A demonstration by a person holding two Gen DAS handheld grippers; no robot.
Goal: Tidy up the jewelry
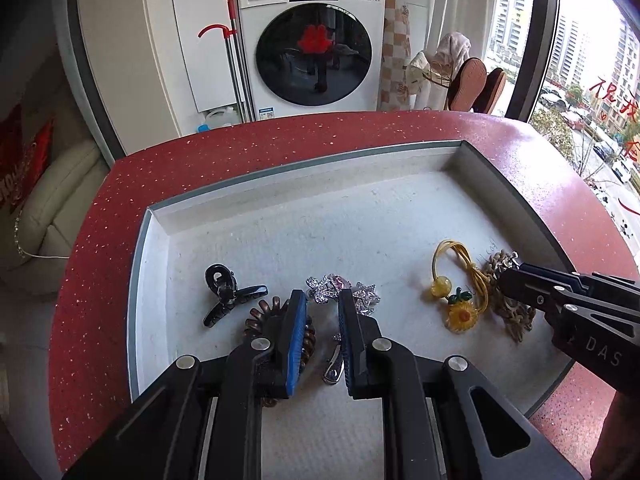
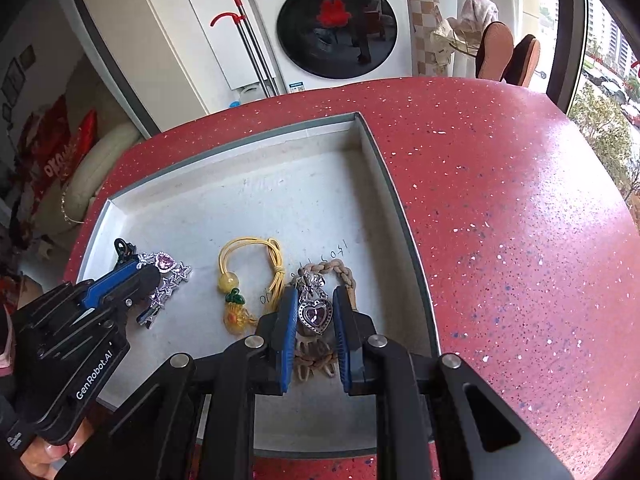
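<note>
A shallow white tray (image 1: 280, 184) on a red table holds the jewelry. My left gripper (image 1: 322, 300) is open above a silver rhinestone hair clip (image 1: 332, 286), with a brown spiral hair tie (image 1: 264, 316) under its left finger. A black claw clip (image 1: 226, 294) lies to the left. A yellow elastic with a sunflower charm (image 1: 460, 312) and a beige braided band (image 1: 514, 316) lie to the right. My right gripper (image 2: 314, 300) is open around a silver heart pendant with a purple stone (image 2: 315, 314), over the braided band (image 2: 340, 270). The left gripper (image 2: 120, 280) shows at the left there.
The red speckled table (image 2: 500, 220) stretches right of the tray (image 2: 384, 176). A white washing machine (image 1: 312, 40) and a red-handled mop (image 1: 232, 48) stand behind the table. A window (image 1: 592, 80) is at the right, a cream sofa (image 1: 52, 200) at the left.
</note>
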